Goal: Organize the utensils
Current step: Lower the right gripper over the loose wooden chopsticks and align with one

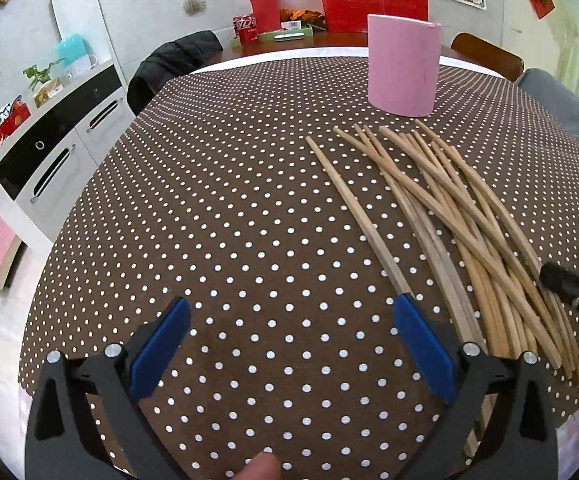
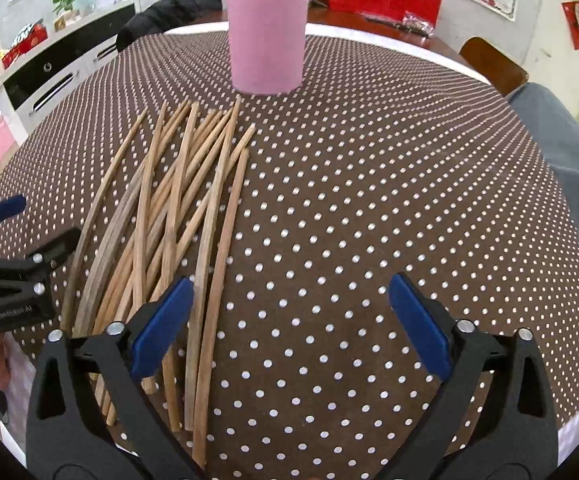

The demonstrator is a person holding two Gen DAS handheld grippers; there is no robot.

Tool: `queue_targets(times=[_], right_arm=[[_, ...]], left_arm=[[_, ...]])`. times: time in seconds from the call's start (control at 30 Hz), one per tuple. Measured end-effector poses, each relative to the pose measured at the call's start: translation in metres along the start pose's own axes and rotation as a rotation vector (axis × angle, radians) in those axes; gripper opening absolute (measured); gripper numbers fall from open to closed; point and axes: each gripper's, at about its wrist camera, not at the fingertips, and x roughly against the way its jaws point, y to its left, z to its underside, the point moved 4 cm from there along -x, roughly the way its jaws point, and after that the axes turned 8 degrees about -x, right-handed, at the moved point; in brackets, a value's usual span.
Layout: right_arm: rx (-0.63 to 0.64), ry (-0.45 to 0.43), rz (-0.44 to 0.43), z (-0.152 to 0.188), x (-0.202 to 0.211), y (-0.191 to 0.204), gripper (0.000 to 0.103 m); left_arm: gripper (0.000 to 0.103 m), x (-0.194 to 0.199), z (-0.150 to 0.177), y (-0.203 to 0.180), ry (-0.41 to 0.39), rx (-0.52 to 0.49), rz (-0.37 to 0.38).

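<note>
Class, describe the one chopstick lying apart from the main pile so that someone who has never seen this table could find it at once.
Start at the pink cylindrical holder standing on the brown polka-dot tablecloth. In front of it lies a loose, crisscrossed pile of wooden chopsticks. The lone chopstick lies on the pile's left edge in the left wrist view, straight and crossing none of the others.
</note>
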Motion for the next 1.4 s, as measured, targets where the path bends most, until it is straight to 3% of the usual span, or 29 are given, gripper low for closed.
queue_targets(times=[0.23,0.33,0.47,0.73,0.97,1.33,1.4], right_arm=[[0.025,0.03,0.03,-0.001,-0.005,-0.004,0.095],[0.046,0.029,0.035,-0.003,-0.007,0.0,0.095],[0.085,0.047,0.051,-0.004,-0.013,0.004,0.089],[0.065,0.074,0.0,-0.007,-0.007,-0.003,0.058],[0.069,0.091,-0.019,-0.014,-0.017,0.007,0.058],[0.042,0.054,-0.018,-0.009,-0.017,0.007,0.058],[0.047,0.046,-0.022,-0.009,-0.016,0.008,0.056]], left_arm=[[0.099,0.015,-0.002,0.005,-0.05,0.027,0.043],[0.099,0.006,-0.004,-0.005,-0.024,-0.021,0.006],[0.099,-0.001,-0.004,-0.012,-0.006,-0.039,0.01],[0.099,-0.005,-0.012,0.0,0.002,-0.066,-0.002],[0.099,-0.018,-0.034,0.0,0.021,-0.124,-0.008],[0.099,-0.025,-0.038,0.005,0.028,-0.067,0.022],[0.095,-0.027,-0.039,0.005,0.024,-0.062,0.043]])
